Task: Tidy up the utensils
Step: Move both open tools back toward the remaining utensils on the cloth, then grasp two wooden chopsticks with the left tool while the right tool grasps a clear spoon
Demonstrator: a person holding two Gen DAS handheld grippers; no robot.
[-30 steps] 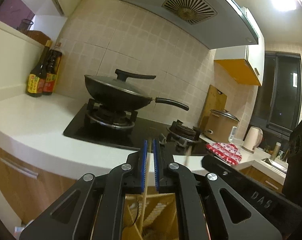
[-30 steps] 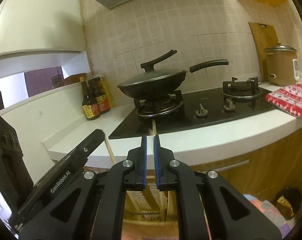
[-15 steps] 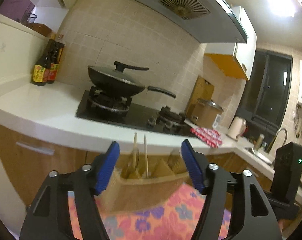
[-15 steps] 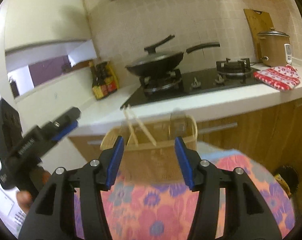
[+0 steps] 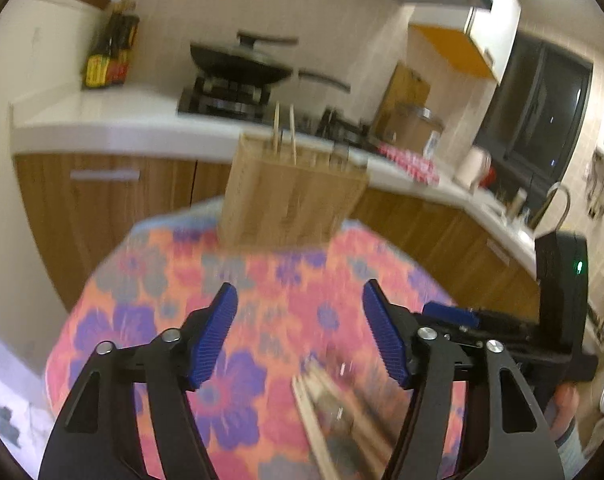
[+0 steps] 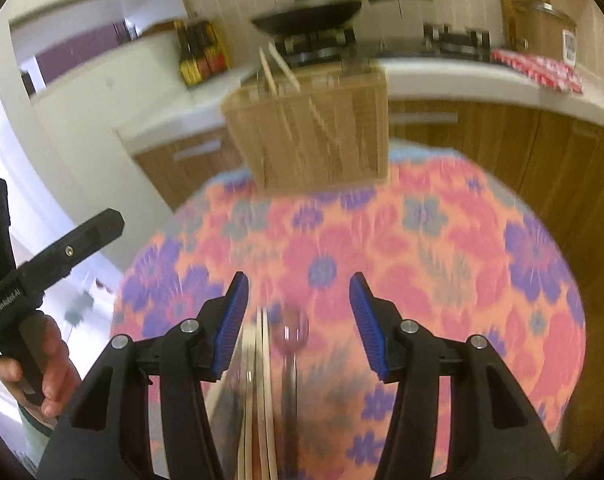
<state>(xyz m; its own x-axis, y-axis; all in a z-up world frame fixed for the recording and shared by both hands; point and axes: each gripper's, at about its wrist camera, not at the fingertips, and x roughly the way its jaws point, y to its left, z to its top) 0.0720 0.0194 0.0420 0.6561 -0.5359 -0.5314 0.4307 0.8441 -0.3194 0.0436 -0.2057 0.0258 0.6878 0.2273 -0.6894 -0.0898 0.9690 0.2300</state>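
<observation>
**Both grippers empty, loose utensils just ahead of the jaws**

You stand in a kitchen: ahead of both grippers runs a white counter (image 5: 102, 132) with a lidded wok (image 5: 242, 66) on the stove, dark bottles (image 6: 200, 54) to the left and wooden cabinet doors below. Nearer to you is a table under a flowered cloth (image 6: 441, 240).

At its far edge, straight ahead of both grippers, stands the wooden utensil holder (image 6: 313, 136), with two chopsticks (image 5: 284, 132) already upright in it.

The loose utensils lie close under you. Your right gripper (image 6: 298, 320) hangs over a bundle of chopsticks (image 6: 260, 380) and a spoon (image 6: 290, 336), blurred, between and below its spread jaws; nothing is gripped. Your left gripper (image 5: 300, 338) is likewise empty, its jaws closing slightly on nothing, with the same pile (image 5: 333, 408) low and right of centre.

You appear to be at the pick-up step. Next, I judge, you need to come down on one piece, pinch it cleanly without dragging its neighbours, then carry it forward to the holder.
</observation>
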